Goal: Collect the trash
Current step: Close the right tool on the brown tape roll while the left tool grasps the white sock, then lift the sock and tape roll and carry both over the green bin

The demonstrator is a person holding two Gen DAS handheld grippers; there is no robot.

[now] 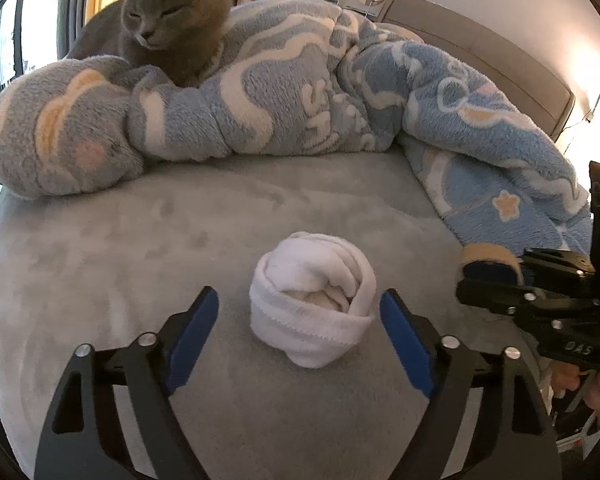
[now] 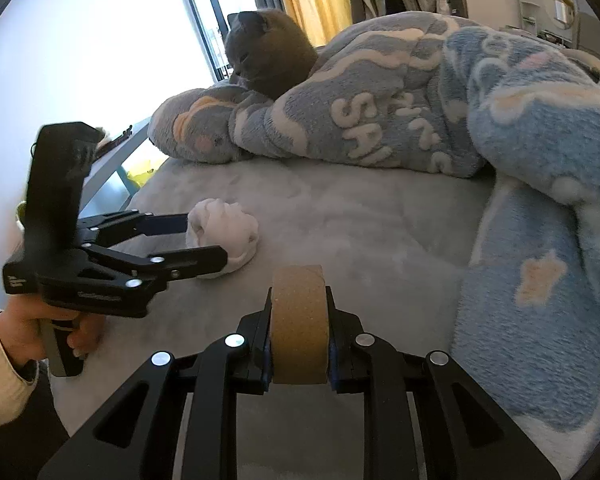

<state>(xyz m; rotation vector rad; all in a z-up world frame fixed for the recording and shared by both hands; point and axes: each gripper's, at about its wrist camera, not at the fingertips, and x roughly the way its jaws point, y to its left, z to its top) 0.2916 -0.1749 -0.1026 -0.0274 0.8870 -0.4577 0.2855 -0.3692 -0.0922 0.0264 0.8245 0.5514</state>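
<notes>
A rolled white sock bundle (image 1: 314, 300) lies on the grey bed (image 1: 140, 248). My left gripper (image 1: 300, 312) is open, its blue-padded jaws on either side of the bundle, not closed on it. The right wrist view shows the same bundle (image 2: 224, 234) between the left gripper's fingers (image 2: 204, 258). My right gripper (image 2: 299, 344) is shut on a brown cardboard tape roll (image 2: 298, 324), held upright above the bed. In the left wrist view the right gripper (image 1: 476, 276) shows at the right edge with the roll (image 1: 488, 254) partly hidden.
A grey cat (image 1: 172, 20) rests on a bunched blue fleece blanket (image 1: 300, 92) across the far side of the bed; it also shows in the right wrist view (image 2: 272, 56). The blanket (image 2: 540, 200) drapes down the right side. A window and a side table (image 2: 112, 160) stand left.
</notes>
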